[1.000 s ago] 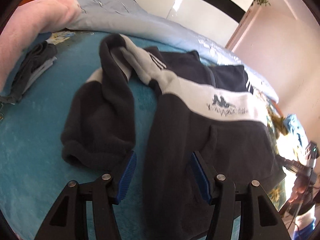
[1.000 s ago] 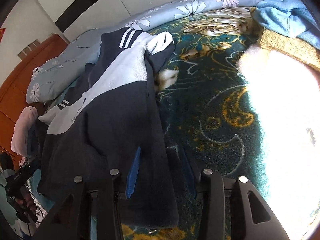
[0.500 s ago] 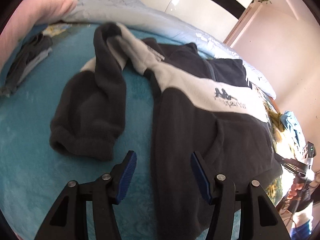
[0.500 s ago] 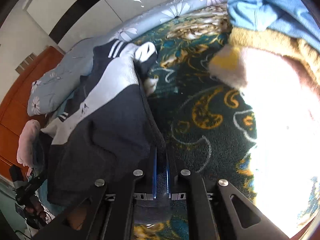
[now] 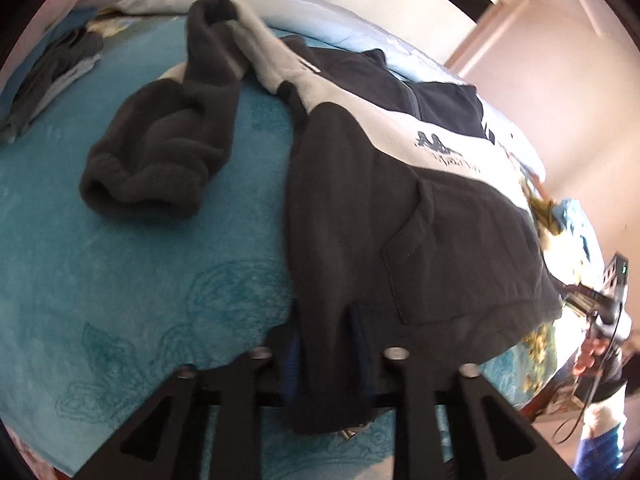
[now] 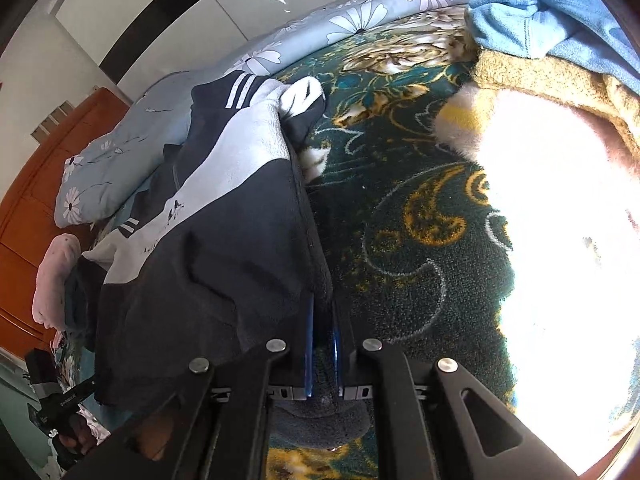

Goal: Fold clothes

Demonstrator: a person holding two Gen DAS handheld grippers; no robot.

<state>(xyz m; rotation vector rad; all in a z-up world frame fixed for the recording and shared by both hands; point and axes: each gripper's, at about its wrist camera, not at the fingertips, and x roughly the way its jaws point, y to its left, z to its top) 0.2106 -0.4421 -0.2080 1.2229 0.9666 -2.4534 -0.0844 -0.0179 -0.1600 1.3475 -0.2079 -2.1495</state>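
A dark grey and navy fleece jacket (image 5: 400,200) with a pale grey chest band lies face up on the bed. Its left sleeve (image 5: 160,152) is bent back beside it. My left gripper (image 5: 324,344) is at the bottom hem near the left side; its jaws are closing with the hem between the blue pads, which press on the fabric. In the right wrist view the same jacket (image 6: 224,248) stretches away to the left. My right gripper (image 6: 322,340) is shut on the hem's right corner, with dark fabric bunched below the fingers.
A teal blanket (image 5: 120,280) and a dark green floral blanket (image 6: 400,200) cover the bed. Folded dark clothes (image 5: 52,76) lie far left. A light blue garment (image 6: 552,12) and tan fleece (image 6: 540,76) are piled at the right. A flowered duvet (image 6: 360,20) runs along the back.
My left gripper has come forward and down over the hem, and its jaws went from wide open to closed on the fabric. The right jaws closed on the hem's corner and stay shut.
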